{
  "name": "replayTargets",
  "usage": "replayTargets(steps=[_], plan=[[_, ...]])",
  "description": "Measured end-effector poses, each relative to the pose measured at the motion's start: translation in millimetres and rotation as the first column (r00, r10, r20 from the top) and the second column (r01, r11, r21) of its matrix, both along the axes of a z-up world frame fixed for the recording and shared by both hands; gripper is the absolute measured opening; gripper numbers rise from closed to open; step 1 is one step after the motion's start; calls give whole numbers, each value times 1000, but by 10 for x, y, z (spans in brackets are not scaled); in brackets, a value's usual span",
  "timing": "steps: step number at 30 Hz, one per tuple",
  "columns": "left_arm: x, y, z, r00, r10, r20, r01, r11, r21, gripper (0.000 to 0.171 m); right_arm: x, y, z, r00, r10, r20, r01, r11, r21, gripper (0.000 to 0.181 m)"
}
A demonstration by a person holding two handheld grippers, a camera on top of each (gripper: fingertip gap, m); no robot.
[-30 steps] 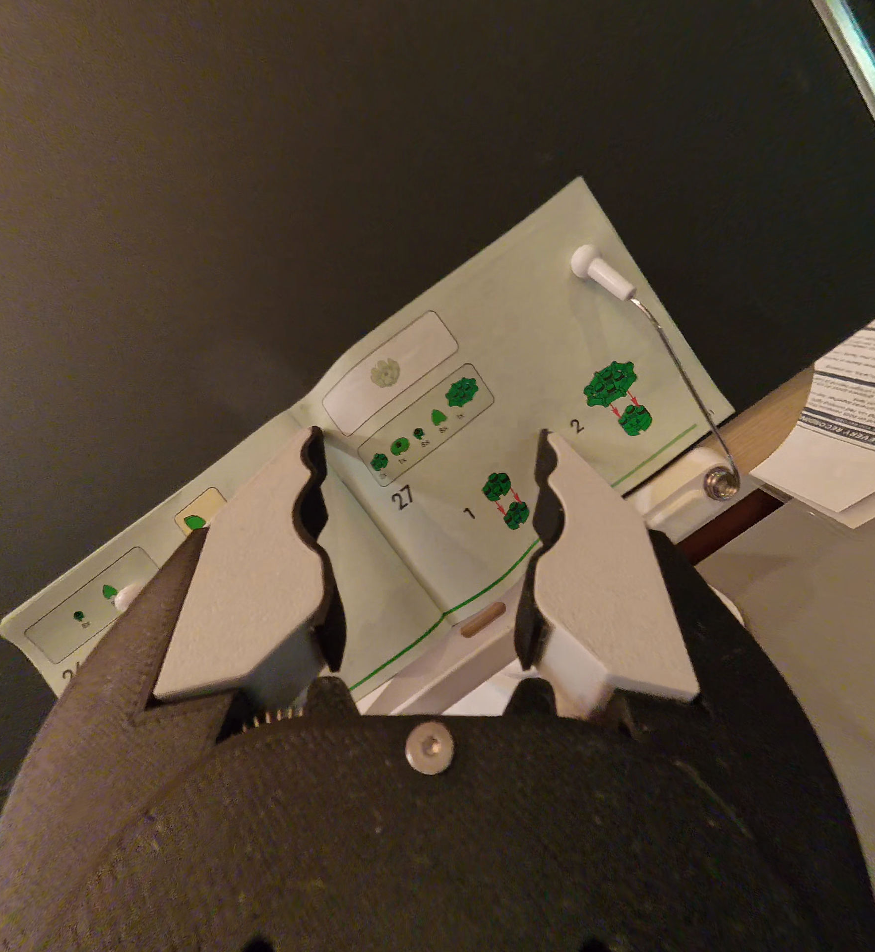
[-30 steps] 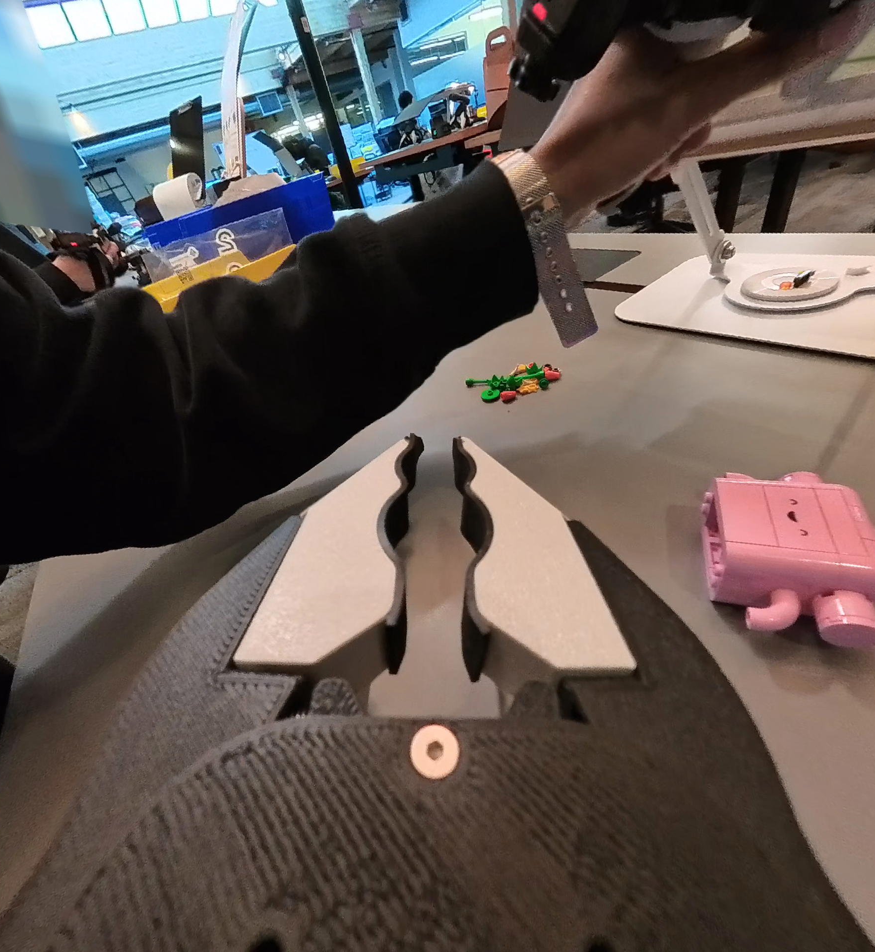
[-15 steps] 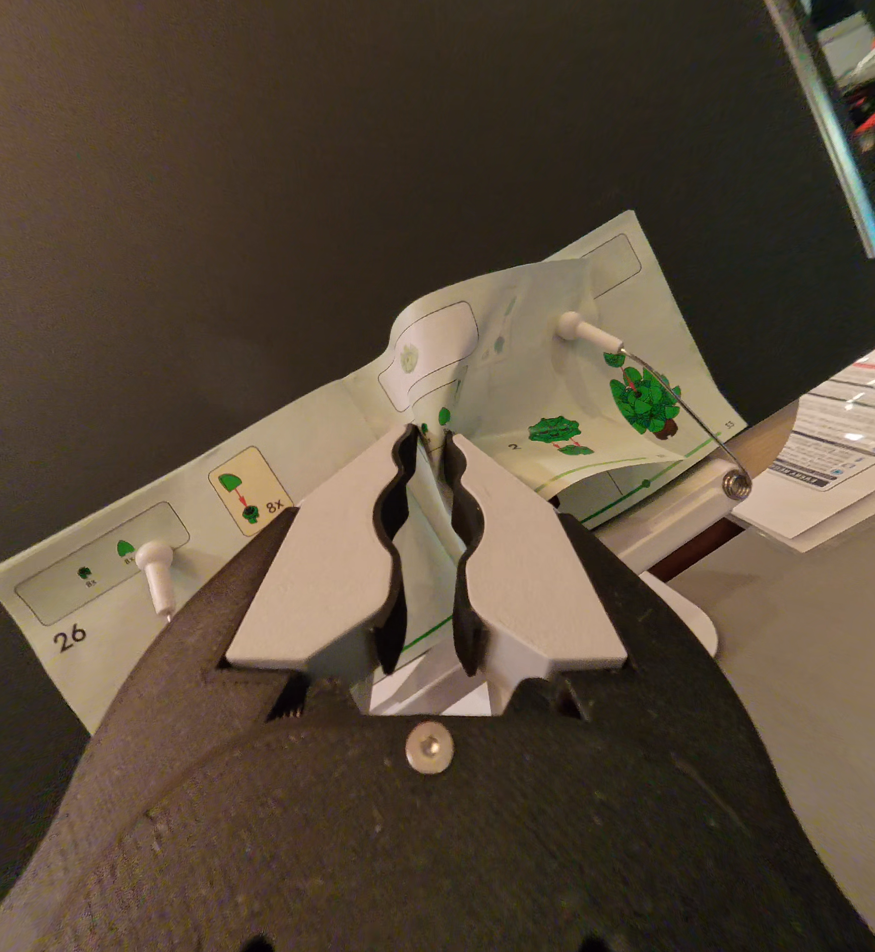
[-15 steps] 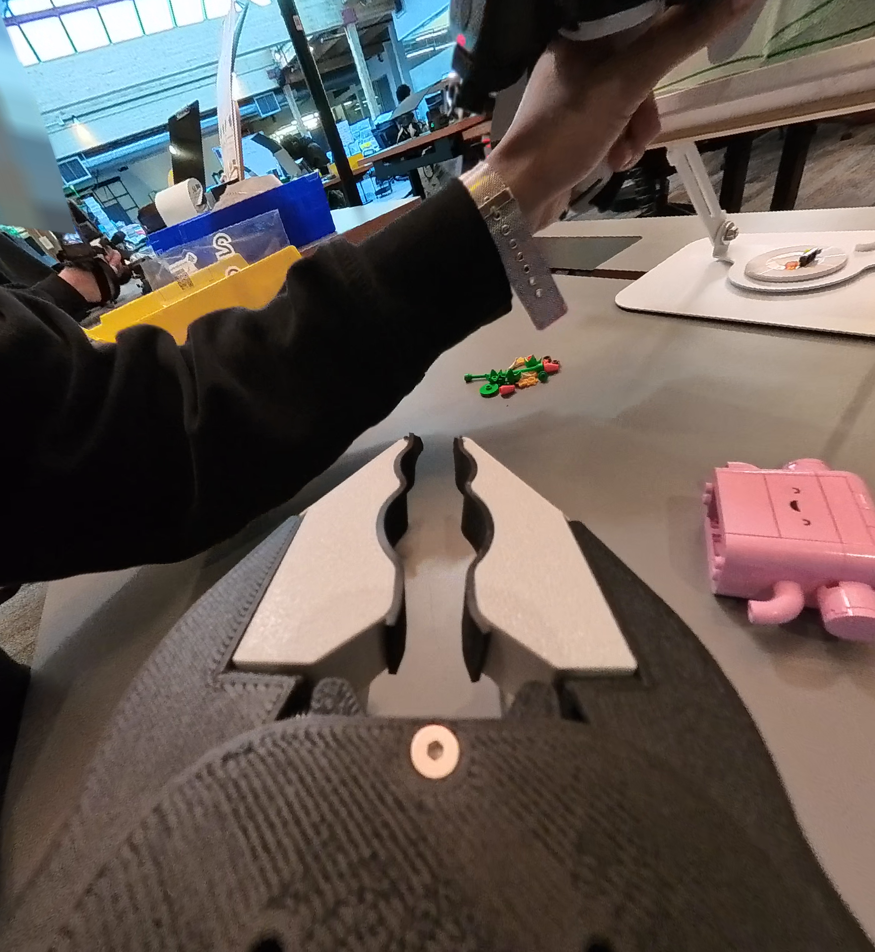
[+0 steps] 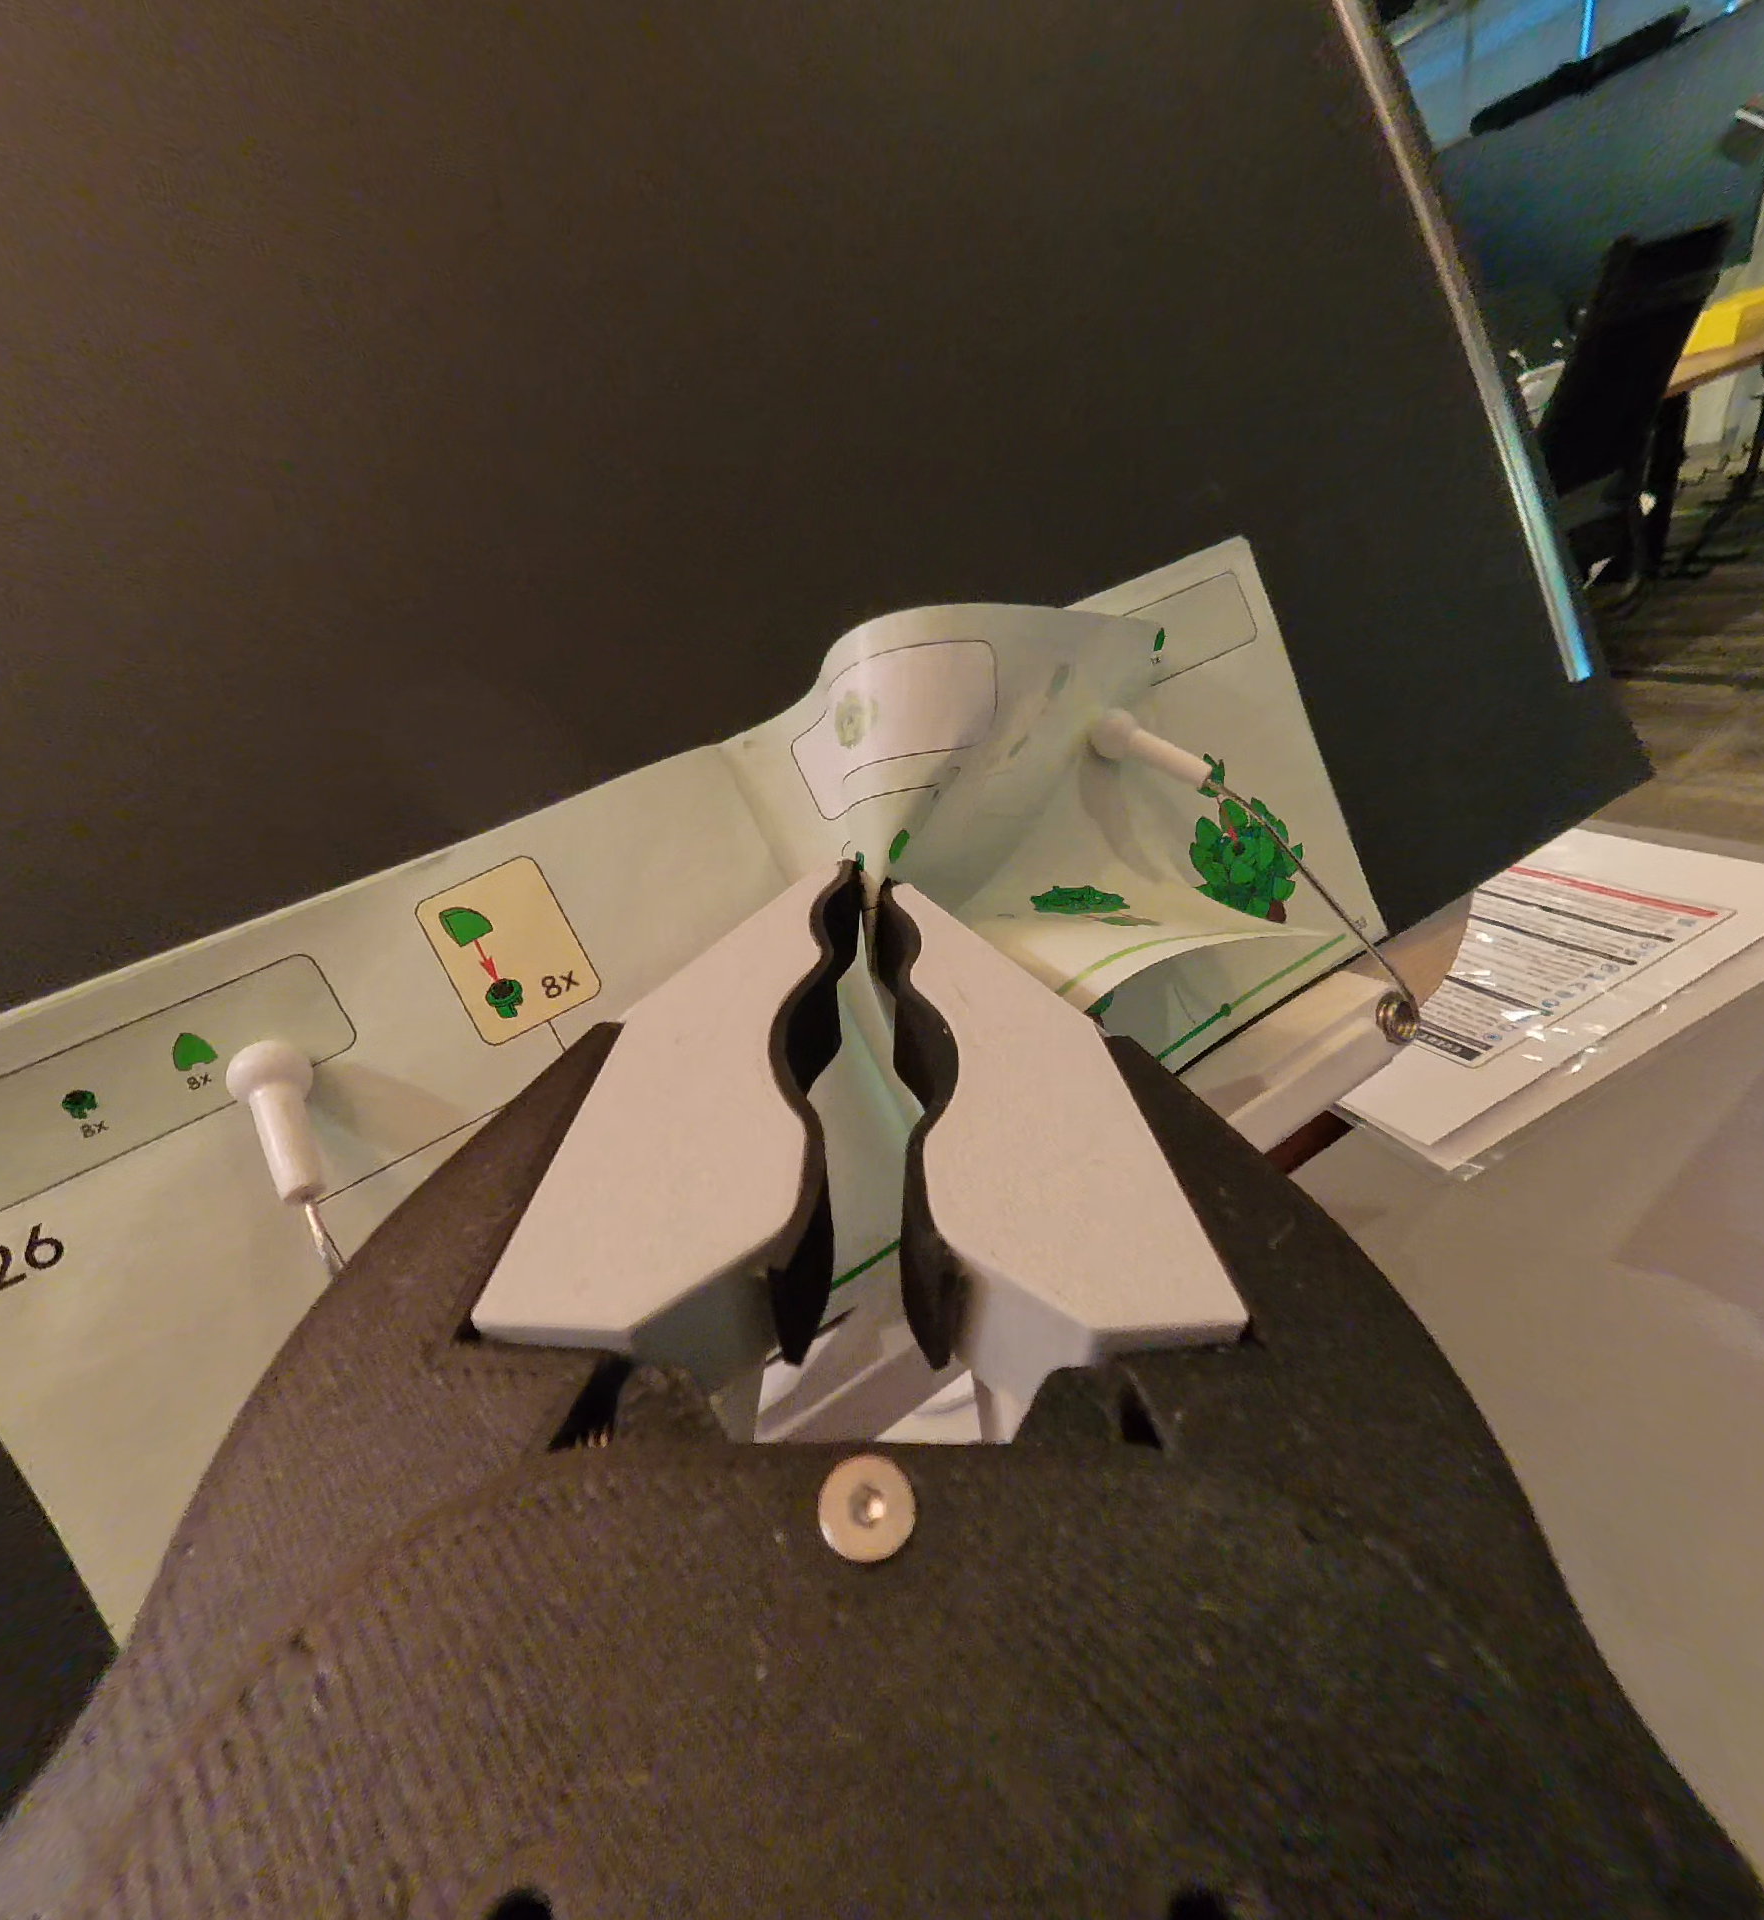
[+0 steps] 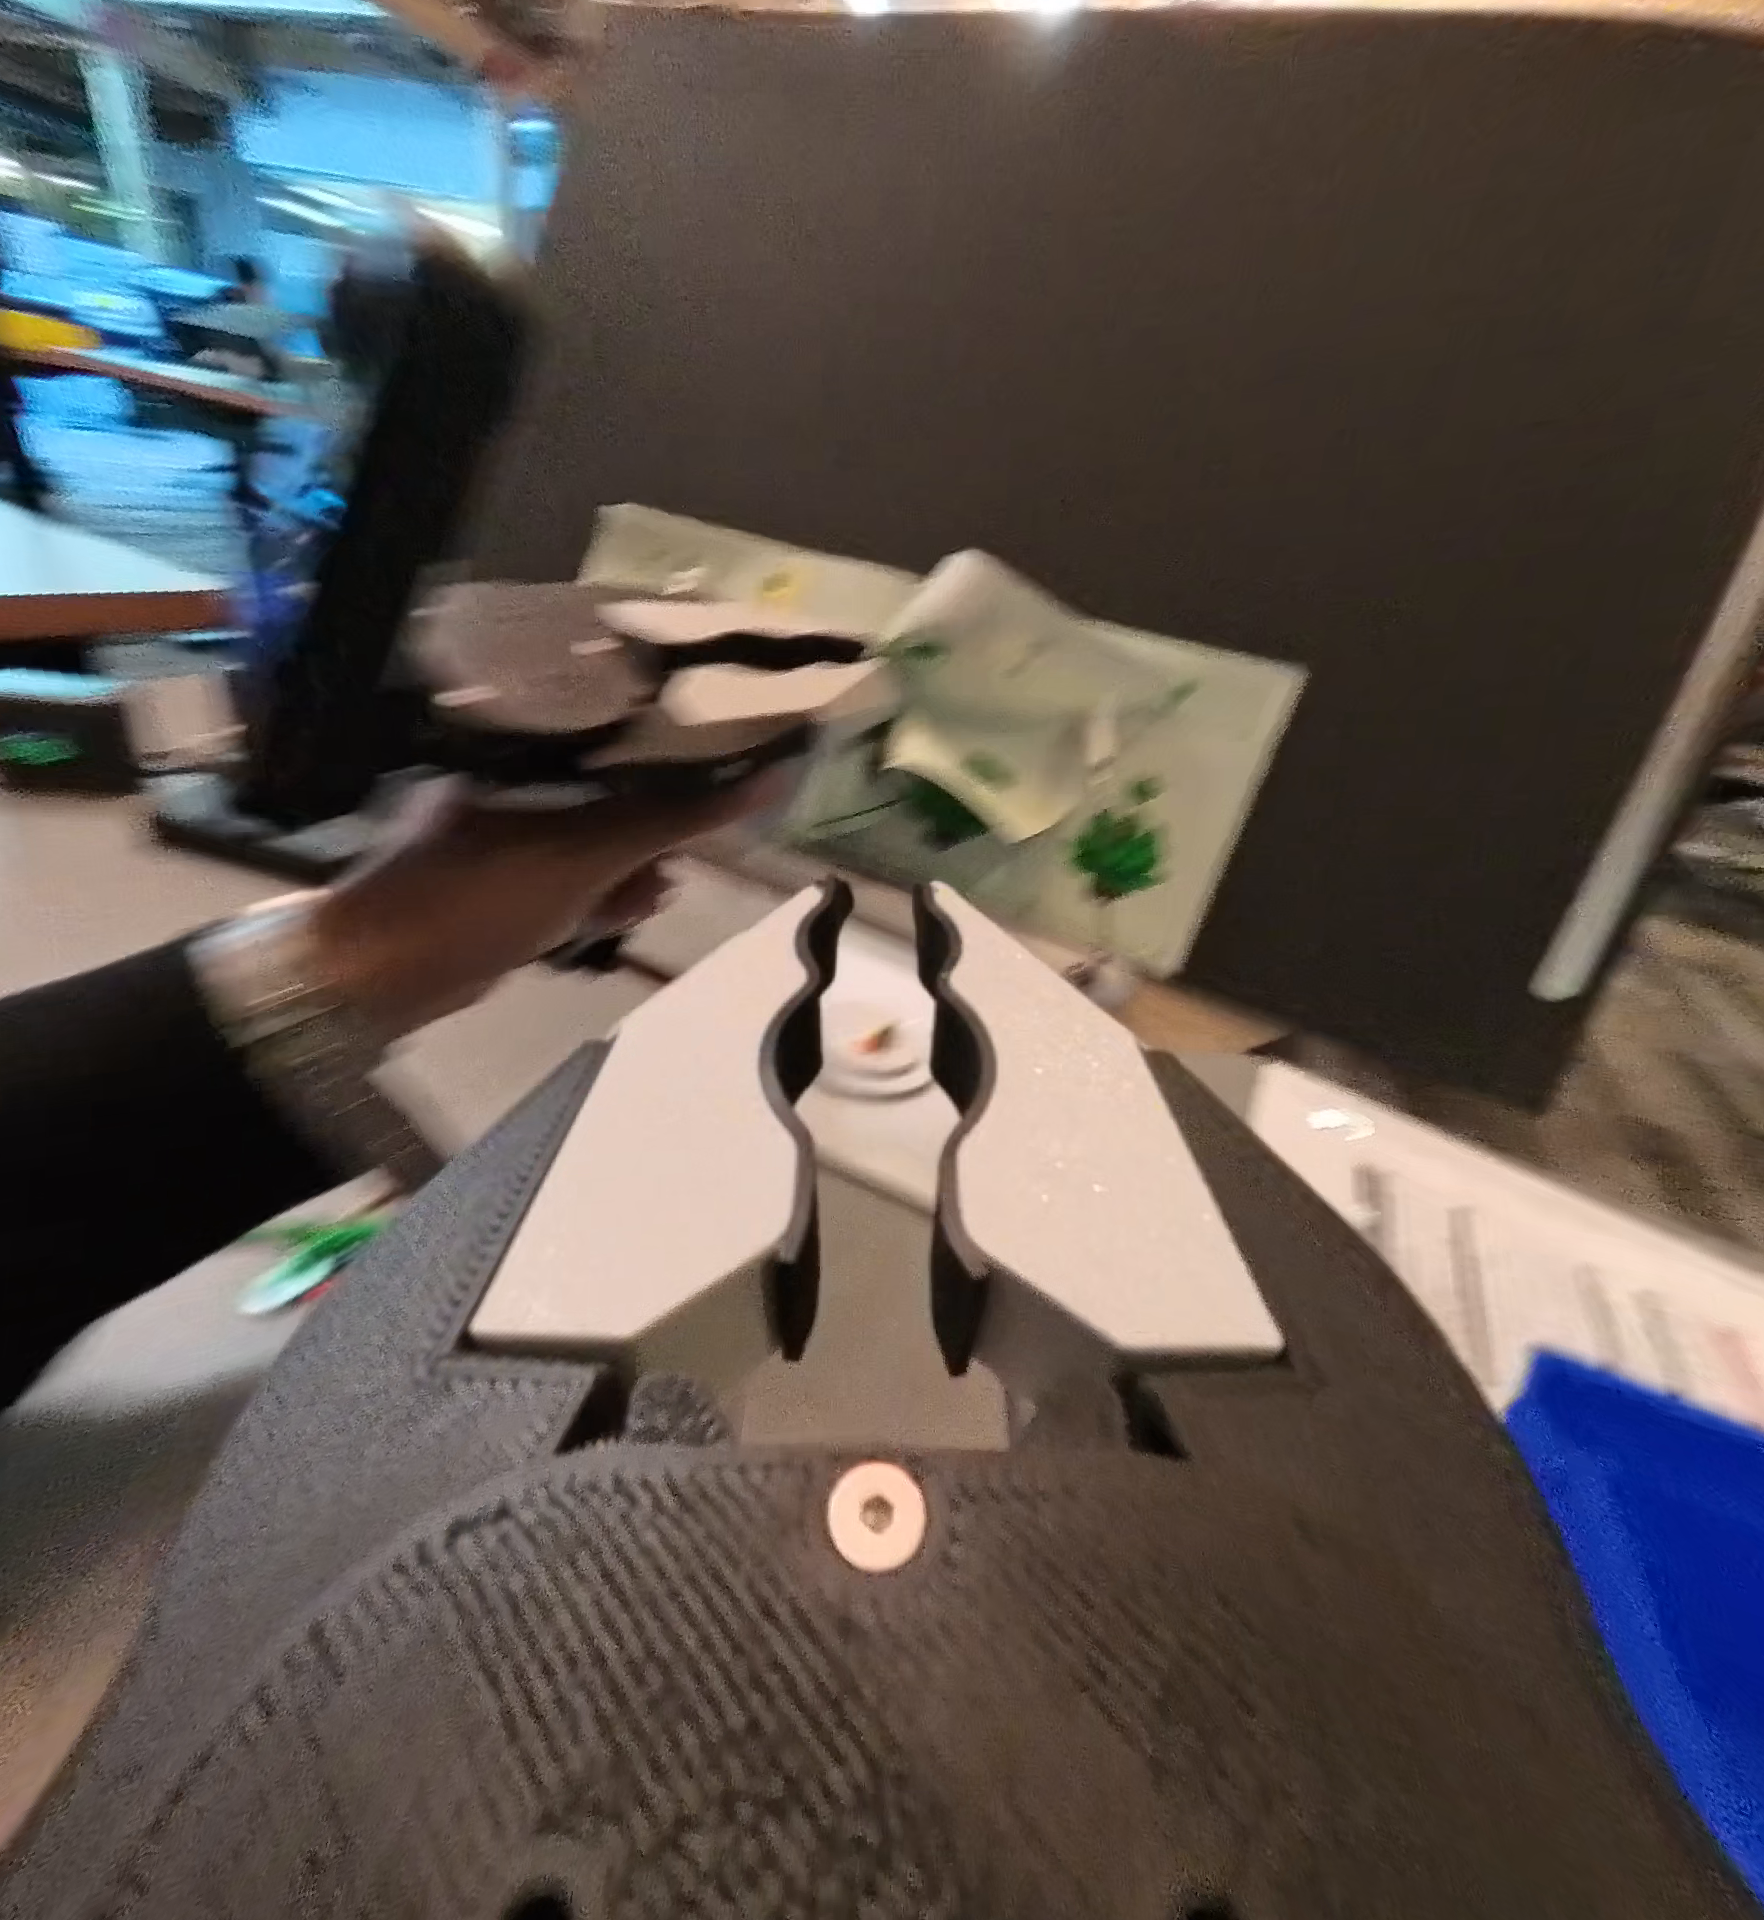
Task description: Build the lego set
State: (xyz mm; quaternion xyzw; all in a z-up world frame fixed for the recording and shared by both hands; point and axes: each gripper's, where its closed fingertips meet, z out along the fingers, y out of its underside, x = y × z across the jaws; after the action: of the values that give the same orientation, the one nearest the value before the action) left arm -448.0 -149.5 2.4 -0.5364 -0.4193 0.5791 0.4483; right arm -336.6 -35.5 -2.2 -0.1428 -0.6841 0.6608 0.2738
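Observation:
The pale green instruction booklet (image 5: 649, 831) stands open on a stand against a dark panel (image 5: 649, 312). My left gripper (image 5: 862, 878) is shut on the booklet's right-hand page (image 5: 961, 748), which is lifted and curled away from the stand. Two white-tipped wire clips (image 5: 275, 1101) (image 5: 1138, 743) press on the pages. In the blurred right wrist view, my right gripper (image 6: 876, 899) is slightly open and empty, below the booklet (image 6: 1200, 748). The left gripper (image 6: 753, 665) shows there on the curled page (image 6: 971, 665). Small green lego pieces (image 6: 312, 1247) lie on the table at left.
A laminated printed sheet (image 5: 1584, 956) lies on the table right of the stand. A blue bin (image 6: 1688, 1558) is at my right gripper's right. A white base with a round disc (image 6: 867, 1049) sits under the stand. The person's hand and sleeve (image 6: 504, 894) reach across from the left. About 15 centimetres separates my left fingertips from my right.
My left gripper closed on the right-hand page and pulled it up and leftwards. My right gripper swung up from the table, off the pink lego model, to face the booklet.

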Motion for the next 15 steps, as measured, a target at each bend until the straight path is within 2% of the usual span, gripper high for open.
replayTargets(steps=[3, 5, 7, 10, 13, 15], plan=[[20, 0, -14, 1000, -21, 1, 21, 999, 27, 1, -784, -73, 94, 980, -199, -28, 198, 980, -7, 26], [33, 1, -22, 999, -39, -5, 39, 998, 50, 1, -1081, -227, 29, 980, -191, 61, 191, 982, 7, 38], [29, -1, -23, 999, -55, -4, 55, 996, 67, 1, -1191, -408, 5, 984, -129, 121, 129, 992, 10, 34], [32, -8, -25, 998, -69, -2, 69, 995, 77, 1, -1391, -428, 11, 979, -194, 70, 190, 980, 50, 17], [31, -10, -30, 997, -81, -8, 81, 992, 96, 1, -1360, -488, 20, 990, -132, 48, 129, 990, 51, 0], [30, -10, -27, 997, -77, -16, 79, 989, 122, 1, -1329, -487, -1, 992, -122, 35, 120, 991, 51, 0]])
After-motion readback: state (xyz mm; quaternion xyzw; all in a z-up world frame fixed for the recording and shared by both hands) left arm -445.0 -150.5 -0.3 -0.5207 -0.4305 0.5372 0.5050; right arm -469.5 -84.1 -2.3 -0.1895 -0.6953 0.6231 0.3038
